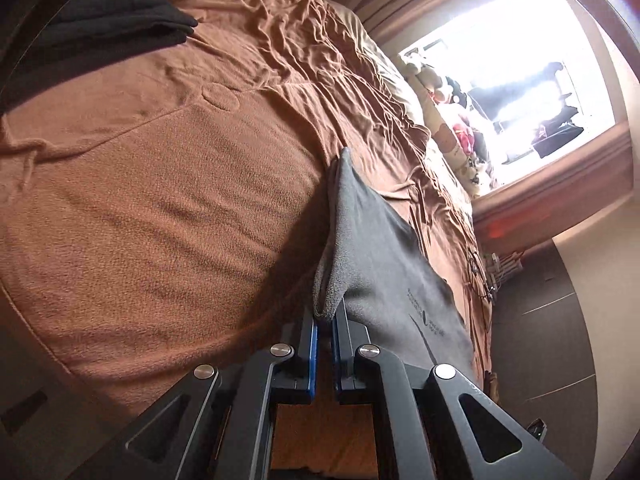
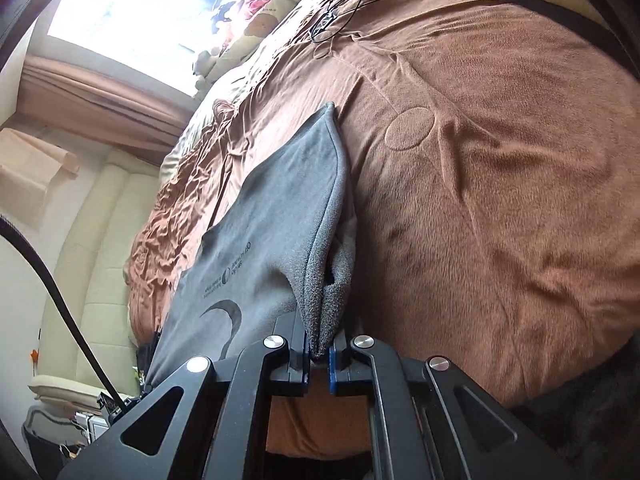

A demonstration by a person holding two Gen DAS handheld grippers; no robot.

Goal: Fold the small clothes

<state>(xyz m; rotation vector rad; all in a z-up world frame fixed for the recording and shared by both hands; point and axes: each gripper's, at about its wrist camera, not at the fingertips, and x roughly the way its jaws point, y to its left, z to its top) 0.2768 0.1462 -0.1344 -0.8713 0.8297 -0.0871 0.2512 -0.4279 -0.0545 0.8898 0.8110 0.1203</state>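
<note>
Left wrist view
Left gripper (image 1: 326,320): jaws drawn narrow, clamped on a bunched corner of the grey garment (image 1: 376,256).
Grey garment: it rose from the gripper's tips and stretched ahead and to the right, lifted off the bed; dark printed lettering and a curved mark showed on its right side.
Bed (image 1: 160,200): covered in brown fleece, it lay below and ahead of the gripper, smooth nearby and wrinkled farther on.
Black cloth (image 1: 104,28): far ahead to the left on the bed, well apart from the gripper.
Window (image 1: 520,80): bright, far ahead to the right.

Right wrist view
Right gripper (image 2: 319,354): jaws nearly together, pinching another folded corner of the grey garment (image 2: 280,220).
Grey garment: it ran ahead and to the left of the gripper, its far tip touching the bed (image 2: 480,200).
Black cable (image 2: 344,4): far ahead on the bed.
Headboard (image 2: 92,240): cream, padded, off to the left.
</note>
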